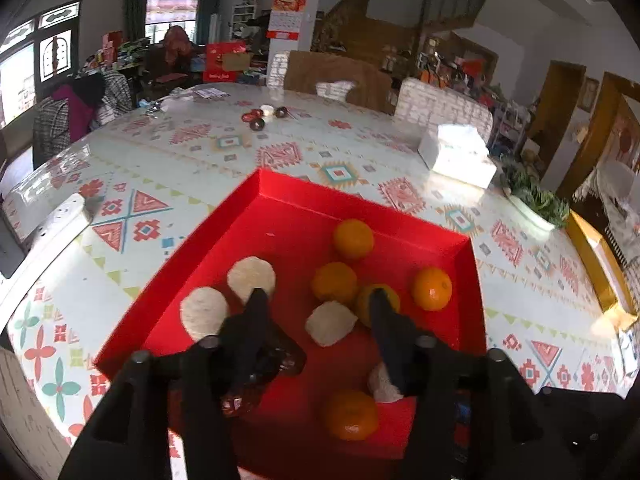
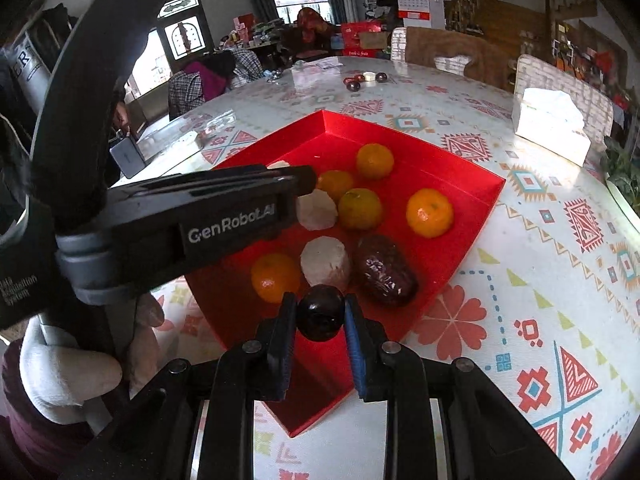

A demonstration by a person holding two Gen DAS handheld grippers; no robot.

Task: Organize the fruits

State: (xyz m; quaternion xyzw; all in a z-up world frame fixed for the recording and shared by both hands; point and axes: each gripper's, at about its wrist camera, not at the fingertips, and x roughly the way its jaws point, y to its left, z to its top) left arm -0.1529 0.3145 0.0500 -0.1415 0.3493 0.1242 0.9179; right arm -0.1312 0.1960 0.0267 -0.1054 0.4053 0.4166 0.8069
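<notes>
Right gripper point(image 2: 320, 316) clamps dark fruit point(image 2: 321, 312) | left gripper point(image 1: 316, 300) released, hiding 1 orange point(image 1: 378, 300) partly

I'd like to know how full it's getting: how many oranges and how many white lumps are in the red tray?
Oranges: 5
White lumps: 4
Total: 9

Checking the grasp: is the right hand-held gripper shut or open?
Shut: the right hand-held gripper pinches a dark round fruit between both pads.
</notes>
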